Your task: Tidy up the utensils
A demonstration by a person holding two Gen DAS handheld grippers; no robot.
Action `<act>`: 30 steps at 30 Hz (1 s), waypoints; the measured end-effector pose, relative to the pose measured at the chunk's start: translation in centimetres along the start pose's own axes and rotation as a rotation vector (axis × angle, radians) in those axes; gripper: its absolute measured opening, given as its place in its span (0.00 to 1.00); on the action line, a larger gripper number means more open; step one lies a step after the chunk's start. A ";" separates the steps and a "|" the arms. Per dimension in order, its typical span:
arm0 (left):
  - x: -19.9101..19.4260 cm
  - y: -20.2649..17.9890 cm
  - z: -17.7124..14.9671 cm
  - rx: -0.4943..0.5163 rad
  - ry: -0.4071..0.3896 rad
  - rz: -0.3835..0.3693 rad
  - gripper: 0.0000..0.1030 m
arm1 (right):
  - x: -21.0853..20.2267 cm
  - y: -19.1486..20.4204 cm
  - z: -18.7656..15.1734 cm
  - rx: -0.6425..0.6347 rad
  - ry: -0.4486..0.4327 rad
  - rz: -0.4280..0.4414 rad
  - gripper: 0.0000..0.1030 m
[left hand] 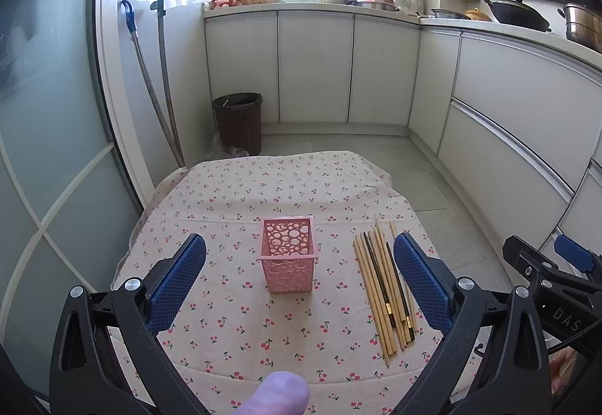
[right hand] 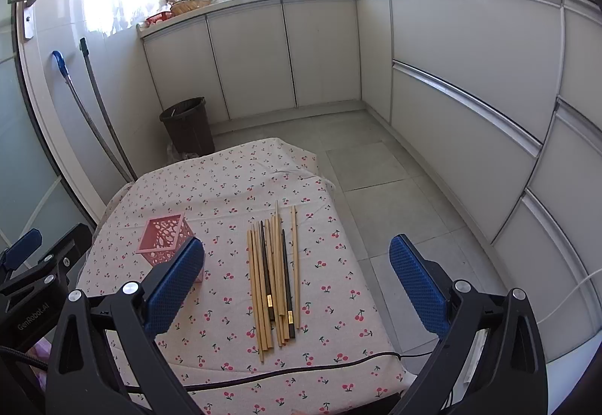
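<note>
Both tongs hang spread wide and hold nothing: the left tongs (left hand: pixel 299 281) frame the pink perforated utensil basket (left hand: pixel 289 255), the right tongs (right hand: pixel 297 285) stand above the chopsticks (right hand: pixel 272 279). Those chopsticks, mostly pale wood with two dark ones, lie bundled just right of the upright basket on the cherry-print cloth (right hand: pixel 225 181) covering the worktop. Beyond stands a brown bin (left hand: pixel 239 121).

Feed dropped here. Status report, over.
Left gripper, right gripper open, empty. Wooden and black chopsticks lie beside pink perforated plastic basket. Nothing blocking.
</note>
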State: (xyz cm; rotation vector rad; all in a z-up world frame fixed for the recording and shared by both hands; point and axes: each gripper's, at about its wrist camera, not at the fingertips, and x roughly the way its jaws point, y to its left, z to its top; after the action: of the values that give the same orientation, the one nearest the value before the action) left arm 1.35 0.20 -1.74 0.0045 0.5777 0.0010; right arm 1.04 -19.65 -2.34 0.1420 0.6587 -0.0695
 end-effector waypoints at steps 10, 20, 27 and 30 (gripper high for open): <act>0.2 0.1 -0.1 -0.001 0.006 0.005 0.93 | 0.2 0.0 -0.1 0.005 0.007 0.001 0.94; 0.3 0.0 0.0 0.002 0.018 0.009 0.93 | 0.4 -0.1 -0.3 0.008 0.019 0.003 0.94; 0.5 -0.1 0.0 0.002 0.027 0.013 0.93 | 0.5 -0.2 -0.2 0.011 0.031 0.002 0.94; 1.0 0.1 -0.1 -0.005 0.044 0.016 0.93 | 0.6 -0.3 -0.1 0.023 0.032 0.001 0.94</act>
State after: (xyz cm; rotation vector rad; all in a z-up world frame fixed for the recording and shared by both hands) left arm 2.14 0.28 -2.37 0.0045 0.6221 0.0184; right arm 1.40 -19.98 -2.79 0.1654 0.6900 -0.0743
